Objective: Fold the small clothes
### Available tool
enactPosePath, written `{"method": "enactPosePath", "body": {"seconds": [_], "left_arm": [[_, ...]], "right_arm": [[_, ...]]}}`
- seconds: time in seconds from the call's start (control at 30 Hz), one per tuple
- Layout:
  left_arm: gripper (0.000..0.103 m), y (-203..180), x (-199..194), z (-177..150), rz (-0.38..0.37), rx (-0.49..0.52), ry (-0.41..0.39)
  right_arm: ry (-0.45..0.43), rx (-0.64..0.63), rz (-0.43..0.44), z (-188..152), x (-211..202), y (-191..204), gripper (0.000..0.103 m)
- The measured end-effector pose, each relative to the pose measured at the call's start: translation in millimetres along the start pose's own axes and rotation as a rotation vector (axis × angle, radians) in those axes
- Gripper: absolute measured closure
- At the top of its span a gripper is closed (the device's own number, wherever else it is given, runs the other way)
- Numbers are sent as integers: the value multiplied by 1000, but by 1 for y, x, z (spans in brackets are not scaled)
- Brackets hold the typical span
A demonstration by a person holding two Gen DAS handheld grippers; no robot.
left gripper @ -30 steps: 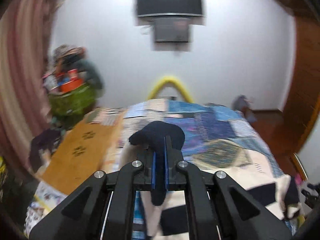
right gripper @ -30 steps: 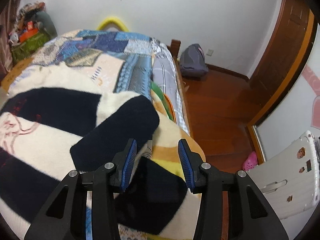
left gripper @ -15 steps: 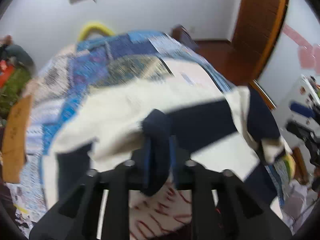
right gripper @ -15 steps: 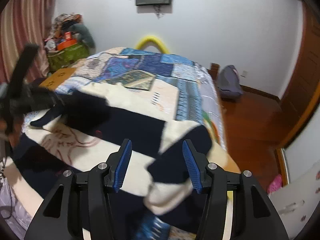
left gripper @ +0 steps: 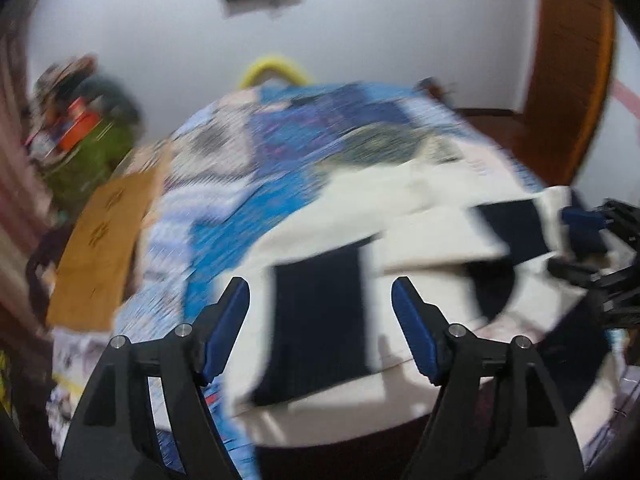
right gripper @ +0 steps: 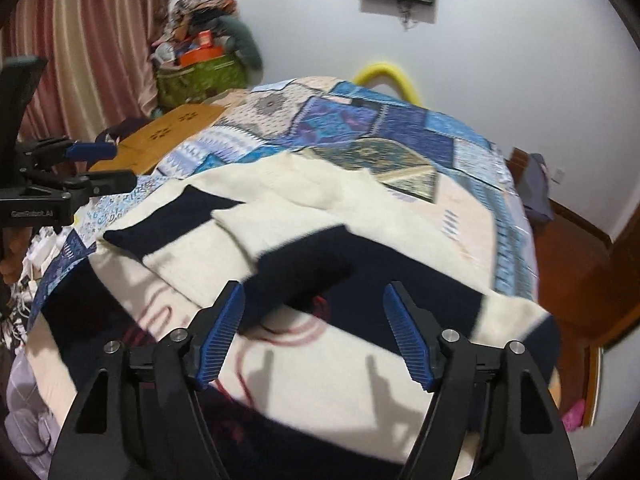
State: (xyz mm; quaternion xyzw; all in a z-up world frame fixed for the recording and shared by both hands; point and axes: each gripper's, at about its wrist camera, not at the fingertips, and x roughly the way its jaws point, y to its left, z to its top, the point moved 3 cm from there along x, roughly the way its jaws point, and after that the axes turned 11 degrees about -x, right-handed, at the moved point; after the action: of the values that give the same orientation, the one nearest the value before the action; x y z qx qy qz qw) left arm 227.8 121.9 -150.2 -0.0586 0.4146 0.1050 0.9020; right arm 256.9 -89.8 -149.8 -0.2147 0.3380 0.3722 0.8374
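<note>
Two claws, left claw [left gripper: 320, 330] and right claw [right gripper: 312, 334], hanging wide and holding nothing. Lying on the bed [right gripper: 400, 128] at 12 o'clock, cream-and-navy sweater [right gripper: 304, 224], sleeves crossing. Probably needing next: grabbing the bottom edge, folding up.

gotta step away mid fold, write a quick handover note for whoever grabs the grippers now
Left gripper: open, empty, over the near left part of the garment.
Right gripper: open, empty, above its near right part.
Cream and navy striped sweater lies spread on the patchwork bedspread. Both sleeves, the left sleeve and the right sleeve, are laid inward across the body.
Done: sleeves folded in.
Left: probably fold the body over, then smooth it. The left view is blurred, so check the edges first.
</note>
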Motion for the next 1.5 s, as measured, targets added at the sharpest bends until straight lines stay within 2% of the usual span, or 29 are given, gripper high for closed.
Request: {"method": "enactPosePath", "body": {"seconds": [0.13,0.2,0.3,0.37,0.5,0.57,0.63,0.73,0.83,1.03,1.13,1.2,1.3,1.5], "left_arm": [[30,49,34,-21,76,-84,78],[30,63,55,-34,108,-106,134],[30,70,76,-54,131,-92,194],[30,66,82,-64,150,-52,186],[30,69,83,-67,156,-55,162],[30,70,87,-67,158,-62,167],[29,70,88,-68,167,-63,164],[29,67,88,-69,184,-58,157],[30,66,88,-68,194,-51,154],[30,59,77,-62,231,-15,147],[30,51,60,-54,216,-10,107],[30,41,44,-44,185,-14,72],[30,23,25,-31,133,-20,29],[29,-24,1,-10,11,-19,-10]], "right_arm": [[48,-50,25,11,32,20,34],[91,-92,-4,15,53,27,34],[134,-115,-72,16,79,27,36],[131,-85,-109,17,85,17,37],[55,18,-177,21,65,-14,45],[26,51,-224,20,50,-30,46],[12,102,-234,13,35,-49,46],[31,142,-240,-6,18,-65,52],[84,129,-300,-29,4,-74,52],[66,180,-295,-66,-49,-91,51],[20,227,-292,-76,-81,-105,49],[-2,259,-302,-85,-101,-115,38],[-15,285,-342,-97,-116,-131,37],[64,393,-378,-154,-126,-163,27]]}}
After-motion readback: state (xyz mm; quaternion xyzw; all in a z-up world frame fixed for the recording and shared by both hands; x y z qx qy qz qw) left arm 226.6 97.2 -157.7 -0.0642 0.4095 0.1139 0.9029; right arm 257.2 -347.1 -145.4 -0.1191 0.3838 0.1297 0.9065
